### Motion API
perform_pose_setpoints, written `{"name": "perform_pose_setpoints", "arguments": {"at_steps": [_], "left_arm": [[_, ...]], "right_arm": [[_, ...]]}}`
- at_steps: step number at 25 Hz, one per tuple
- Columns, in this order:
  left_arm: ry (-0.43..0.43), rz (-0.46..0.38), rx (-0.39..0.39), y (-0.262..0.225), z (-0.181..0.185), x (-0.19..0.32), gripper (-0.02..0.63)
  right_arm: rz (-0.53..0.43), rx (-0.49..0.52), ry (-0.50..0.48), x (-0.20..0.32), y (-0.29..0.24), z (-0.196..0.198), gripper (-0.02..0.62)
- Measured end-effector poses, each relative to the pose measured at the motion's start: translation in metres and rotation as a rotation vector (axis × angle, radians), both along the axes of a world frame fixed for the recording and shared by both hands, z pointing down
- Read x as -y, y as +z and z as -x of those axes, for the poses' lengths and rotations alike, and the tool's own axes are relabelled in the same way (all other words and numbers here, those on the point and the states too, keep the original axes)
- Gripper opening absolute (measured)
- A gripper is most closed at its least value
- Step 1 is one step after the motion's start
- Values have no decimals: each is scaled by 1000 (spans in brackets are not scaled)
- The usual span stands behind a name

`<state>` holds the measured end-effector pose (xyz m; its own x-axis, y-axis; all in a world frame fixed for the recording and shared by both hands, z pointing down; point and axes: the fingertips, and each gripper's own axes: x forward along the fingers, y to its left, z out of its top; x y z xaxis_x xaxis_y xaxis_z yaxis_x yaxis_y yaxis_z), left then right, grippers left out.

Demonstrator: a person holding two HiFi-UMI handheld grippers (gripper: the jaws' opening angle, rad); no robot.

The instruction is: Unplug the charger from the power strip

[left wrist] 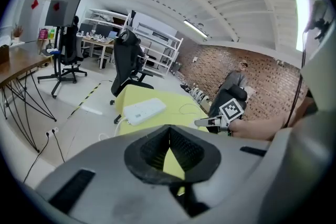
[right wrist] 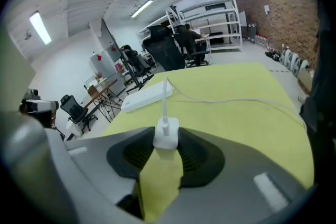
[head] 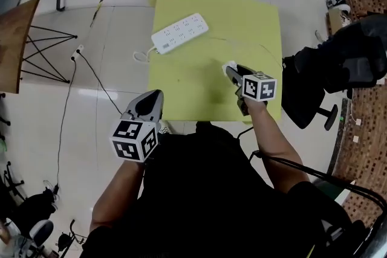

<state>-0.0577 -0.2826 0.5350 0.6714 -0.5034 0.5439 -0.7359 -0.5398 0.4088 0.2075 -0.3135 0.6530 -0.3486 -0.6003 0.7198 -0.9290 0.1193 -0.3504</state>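
Jaws of the right gripper (right wrist: 167,139) are pinching the small white charger cube (right wrist: 166,131), well apart from the long white power strip (head: 179,32) — left gripper (left wrist: 169,134) jaws pressing together, empty — but the thin white cable (right wrist: 226,100) could be snagging, tugging it loose.

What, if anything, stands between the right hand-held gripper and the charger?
Nothing visible: the right hand-held gripper is shut on the charger, which is apart from the power strip, its cable trailing over the yellow table.
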Motion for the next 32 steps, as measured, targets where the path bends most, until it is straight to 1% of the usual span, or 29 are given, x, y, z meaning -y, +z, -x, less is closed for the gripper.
{"name": "perform_pose_setpoints", "arguments": {"at_steps": [3, 8, 13, 15, 18, 21, 22, 27, 32], "left_arm": [[43, -4, -6, -1, -9, -7, 5], [95, -6, -10, -1, -19, -18, 5], [119, -12, -12, -3, -28, -29, 5], [122, -16, -13, -5, -29, -32, 5], [117, -20, -15, -7, -28, -34, 5], [111, -20, -14, -7, -26, -37, 5], [109, -20, -14, -6, -24, -38, 5], [111, -20, -17, -6, -20, -40, 5], [129, -29, -25, -12, -17, -41, 5]], "right_arm": [[37, 61, 82, -32, 5, -9, 138], [99, 92, 132, -81, 19, -14, 138], [113, 180, 192, -98, 26, -23, 138], [115, 179, 221, -100, 27, -29, 140], [104, 151, 266, -99, 27, -43, 144], [88, 145, 302, -98, 24, -54, 183], [84, 143, 309, -98, 23, -56, 186], [75, 119, 328, -97, 17, -62, 189], [52, 113, 325, -98, 5, -55, 179]]}}
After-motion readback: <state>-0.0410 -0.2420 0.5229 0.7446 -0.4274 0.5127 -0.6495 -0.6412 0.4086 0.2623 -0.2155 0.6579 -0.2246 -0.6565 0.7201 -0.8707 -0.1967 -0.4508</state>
